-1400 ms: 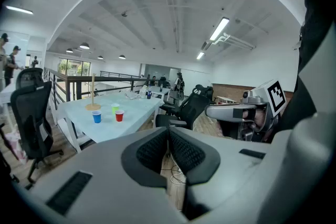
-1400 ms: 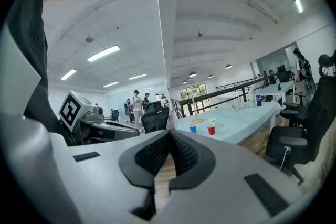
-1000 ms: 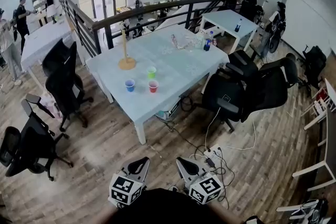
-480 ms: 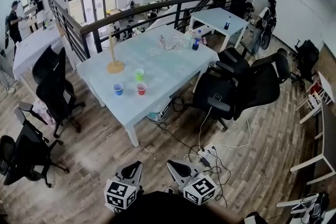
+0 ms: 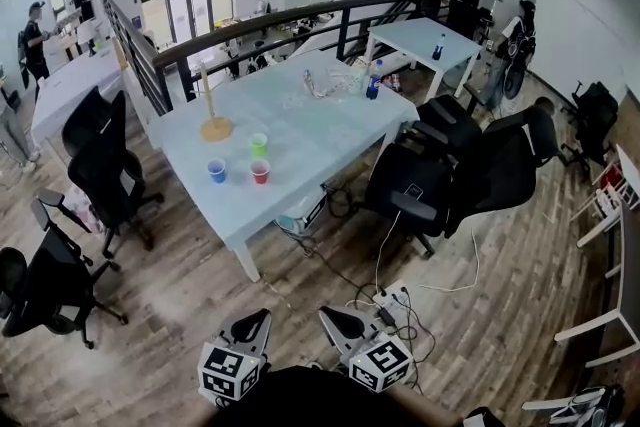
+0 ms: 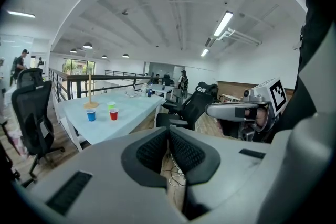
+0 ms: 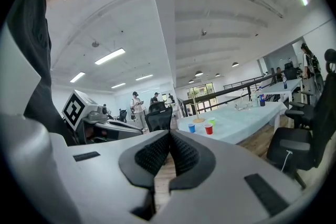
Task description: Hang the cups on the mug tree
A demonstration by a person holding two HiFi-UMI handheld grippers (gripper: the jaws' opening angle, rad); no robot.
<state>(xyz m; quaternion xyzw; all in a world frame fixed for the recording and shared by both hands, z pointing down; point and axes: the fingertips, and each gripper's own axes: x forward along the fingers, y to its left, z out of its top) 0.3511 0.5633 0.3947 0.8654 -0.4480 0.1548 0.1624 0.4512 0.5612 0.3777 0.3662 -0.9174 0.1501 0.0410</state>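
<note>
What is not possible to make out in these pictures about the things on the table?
Mug tree pegs: too small, every view.
Blue cup, red cup, green cup: any handles too small, every view.
Clutter beside bottle: tiny and blurred, head view.

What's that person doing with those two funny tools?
A person holds a tool in each hand. The left tool and the right tool are both shut and empty, well away from the table. On it stand a blue cup, a red cup and a green cup beside the wooden mug tree. No cup hangs on the tree yet.
</note>
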